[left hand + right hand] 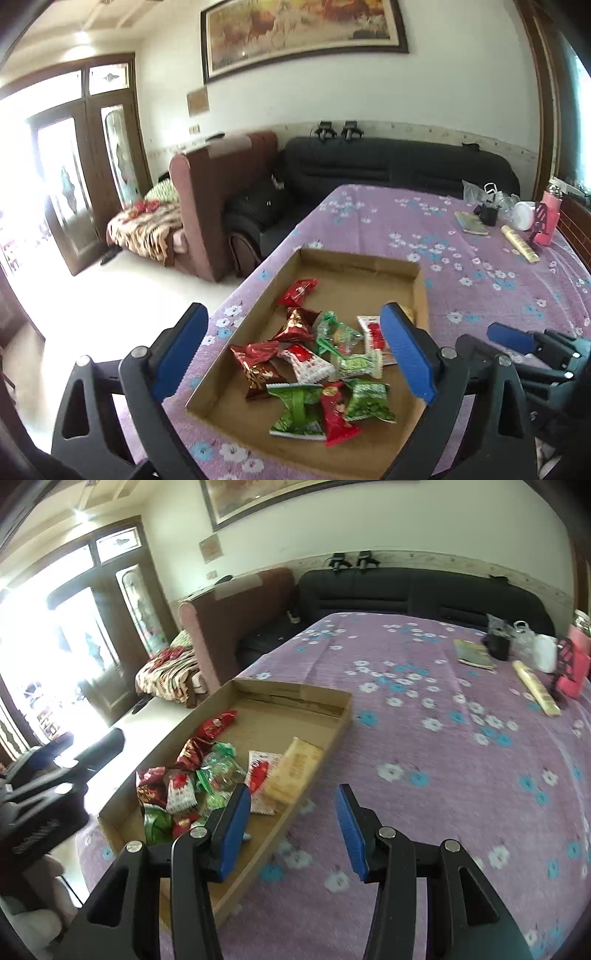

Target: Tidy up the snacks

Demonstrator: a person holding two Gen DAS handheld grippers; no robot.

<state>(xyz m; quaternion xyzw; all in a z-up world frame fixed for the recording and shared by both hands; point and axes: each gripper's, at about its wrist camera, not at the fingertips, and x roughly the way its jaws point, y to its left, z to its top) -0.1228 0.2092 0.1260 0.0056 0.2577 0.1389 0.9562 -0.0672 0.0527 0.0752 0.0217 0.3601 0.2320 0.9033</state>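
1. Left wrist view shows a wide counter (480,266) under a purple cloth printed with white and blue flowers, with a dark sofa (388,162) against the far wall.
2. Near the counter's left edge lies a shallow cardboard tray (354,260), open at the top.
3. Inside the tray's near half sits a loose heap of snack packets (314,365), red ones and green ones overlapping; one red packet (298,291) lies a little farther in, apart from the heap.
4. In the right wrist view a pale yellow packet (295,771) leans against the tray's right wall.
5. At the counter's far right stand a pink bottle (549,218) and a white jar (524,216).
6. Left gripper (295,350) hangs above the heap, its jaws spread wide and holding nothing.
7. Right gripper (291,823) hovers over the tray's right wall, jaws partly open and empty.
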